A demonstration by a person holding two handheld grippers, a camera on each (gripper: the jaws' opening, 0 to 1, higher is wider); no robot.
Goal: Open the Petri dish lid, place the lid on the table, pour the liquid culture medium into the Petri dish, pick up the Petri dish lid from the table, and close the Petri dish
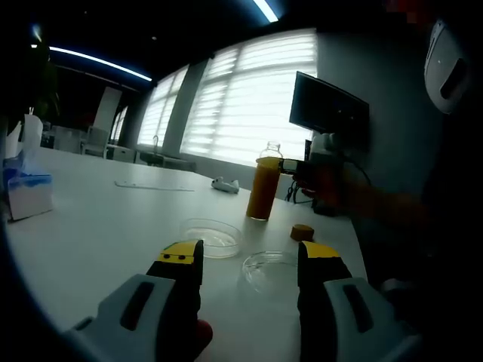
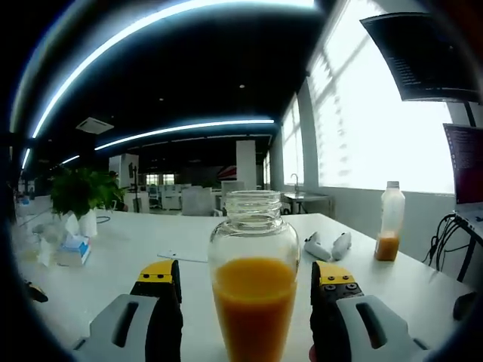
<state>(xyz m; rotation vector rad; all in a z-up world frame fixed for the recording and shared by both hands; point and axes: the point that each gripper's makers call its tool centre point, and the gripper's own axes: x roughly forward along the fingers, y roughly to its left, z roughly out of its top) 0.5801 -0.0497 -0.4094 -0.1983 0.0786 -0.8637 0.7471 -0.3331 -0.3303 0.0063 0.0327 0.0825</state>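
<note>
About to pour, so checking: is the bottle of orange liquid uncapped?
Uncapped. In the right gripper view the bottle shows a bare threaded neck, upright between the fingers. A brown cap lies on the table.

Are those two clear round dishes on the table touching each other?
Apart. In the left gripper view, a strip of bare table shows between the farther dish and the nearer dish, which lie side by side.
</note>
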